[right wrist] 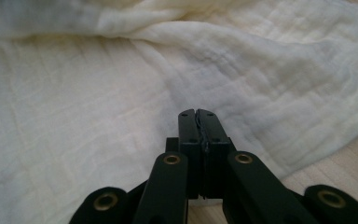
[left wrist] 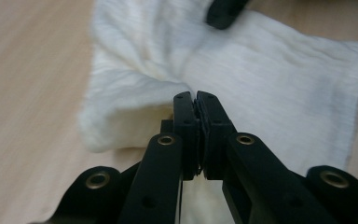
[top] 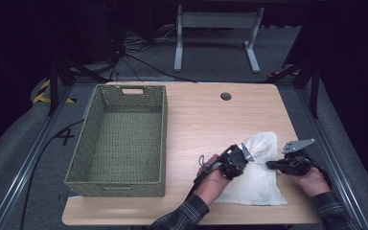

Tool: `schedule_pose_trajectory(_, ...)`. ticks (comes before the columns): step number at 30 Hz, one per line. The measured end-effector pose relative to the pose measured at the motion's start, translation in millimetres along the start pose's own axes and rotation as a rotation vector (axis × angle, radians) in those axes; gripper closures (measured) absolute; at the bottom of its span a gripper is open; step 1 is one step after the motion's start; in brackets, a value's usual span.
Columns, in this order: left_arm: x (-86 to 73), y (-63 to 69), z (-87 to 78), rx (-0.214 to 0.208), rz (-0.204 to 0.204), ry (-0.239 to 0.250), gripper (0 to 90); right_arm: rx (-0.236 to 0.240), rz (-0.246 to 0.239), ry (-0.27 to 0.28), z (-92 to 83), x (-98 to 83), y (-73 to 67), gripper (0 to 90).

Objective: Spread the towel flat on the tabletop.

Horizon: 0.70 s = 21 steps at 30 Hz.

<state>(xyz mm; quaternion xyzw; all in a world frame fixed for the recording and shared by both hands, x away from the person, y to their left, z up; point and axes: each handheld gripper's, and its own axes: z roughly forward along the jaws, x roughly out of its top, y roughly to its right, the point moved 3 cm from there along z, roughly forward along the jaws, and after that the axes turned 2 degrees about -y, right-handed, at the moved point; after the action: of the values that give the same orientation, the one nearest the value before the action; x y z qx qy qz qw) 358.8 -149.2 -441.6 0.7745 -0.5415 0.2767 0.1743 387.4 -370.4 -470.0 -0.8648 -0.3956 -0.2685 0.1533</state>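
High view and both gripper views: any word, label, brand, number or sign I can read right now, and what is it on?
"4": a dark mark that reads like this digit, on the grey carpeted floor left of the light wooden table.
Yellow-and-black hazard stripes, no words, on the floor farther back.
Nothing readable on the green woven basket, the white cloth or the black grippers.

white cloth [right wrist: 121, 93] cut off by frame edges, basket [top: 120, 139] near wall hiding its floor
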Motion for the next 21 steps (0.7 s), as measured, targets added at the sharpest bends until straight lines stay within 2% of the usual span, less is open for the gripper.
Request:
schedule_pose_trajectory(3,-3.4,10.2,15.9,-0.051,0.010,-0.029,86.7,0.001,0.000,0.000,-0.1,-0.1,0.2,89.4)
schedule_pose_trajectory(5,-4.5,12.1,18.1,-0.082,0.000,-0.020,85.5,0.002,0.001,0.000,-0.1,-0.2,0.3,89.4)
schedule_pose_trajectory(6,-4.4,11.1,15.6,-0.081,0.000,-0.018,83.4,0.002,0.000,0.001,-0.1,-0.3,0.4,89.4)
schedule_pose_trajectory(9,-2.6,1.9,-1.0,-0.070,-0.018,0.031,80.4,0.003,0.000,0.001,-0.1,-0.3,0.5,89.4)
schedule_pose_trajectory(11,-3.6,-9.2,-16.0,-0.034,-0.040,0.062,78.8,0.006,0.000,0.002,-0.1,-0.5,1.0,89.4)
schedule_pose_trajectory(13,-8.6,-27.7,-30.7,0.010,-0.086,0.085,78.1,0.007,0.004,0.006,-0.1,-0.7,1.2,89.4)
schedule_pose_trajectory(15,-14.2,-39.2,-35.7,0.033,-0.122,0.090,77.4,0.006,0.003,0.006,-0.1,-0.6,1.1,89.4)
schedule_pose_trajectory(17,-21.4,-48.4,-34.4,0.050,-0.147,0.073,76.1,0.007,0.000,0.001,-0.2,-0.4,1.0,89.4)
schedule_pose_trajectory(19,-29.4,-54.3,-24.8,0.032,-0.177,0.050,74.1,0.009,0.002,0.003,-0.1,-0.4,1.2,89.4)
schedule_pose_trajectory(21,-33.1,-57.5,-13.0,0.029,-0.187,0.031,71.2,0.010,0.002,0.002,-0.1,-0.4,1.3,89.4)
